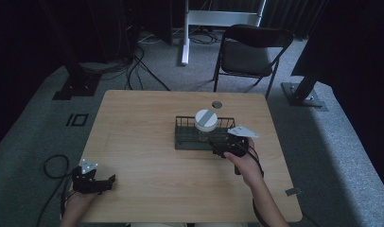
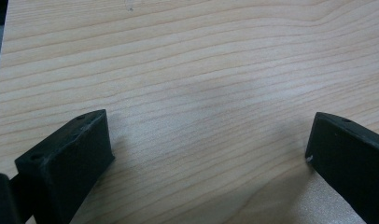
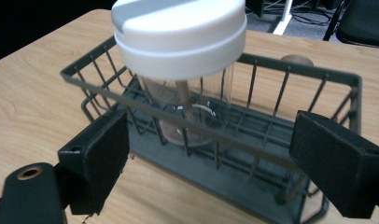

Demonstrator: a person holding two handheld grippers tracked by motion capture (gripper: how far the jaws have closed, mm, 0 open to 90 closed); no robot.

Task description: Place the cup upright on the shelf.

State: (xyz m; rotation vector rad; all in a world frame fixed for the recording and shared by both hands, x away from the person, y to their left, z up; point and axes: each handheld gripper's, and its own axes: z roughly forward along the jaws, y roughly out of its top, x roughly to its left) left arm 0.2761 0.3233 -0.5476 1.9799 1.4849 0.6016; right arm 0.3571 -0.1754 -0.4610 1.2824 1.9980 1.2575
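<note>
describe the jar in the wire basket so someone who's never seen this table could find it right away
On the wooden table, right of centre, sits a dark wire basket. Standing upright inside it is a clear jar with a wide white lid, just ahead of the open right gripper. It is the one pale, round thing there.

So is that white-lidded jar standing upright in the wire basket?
Yes, upright: the jar stands in the wire basket, its white lid on top, above the rim.

Wire basket (image 1: 181, 134) sits on the desk (image 1: 143, 156), right of centre, w/ a lidded jar (image 1: 206, 120) upright inside it. Right gripper (image 1: 224, 147) is just in front of the basket's right end (near side). Left gripper (image 1: 101, 184) is well apart, at the desk's front-left corner. Folding chair (image 1: 249, 52) stands behind the desk.
</note>
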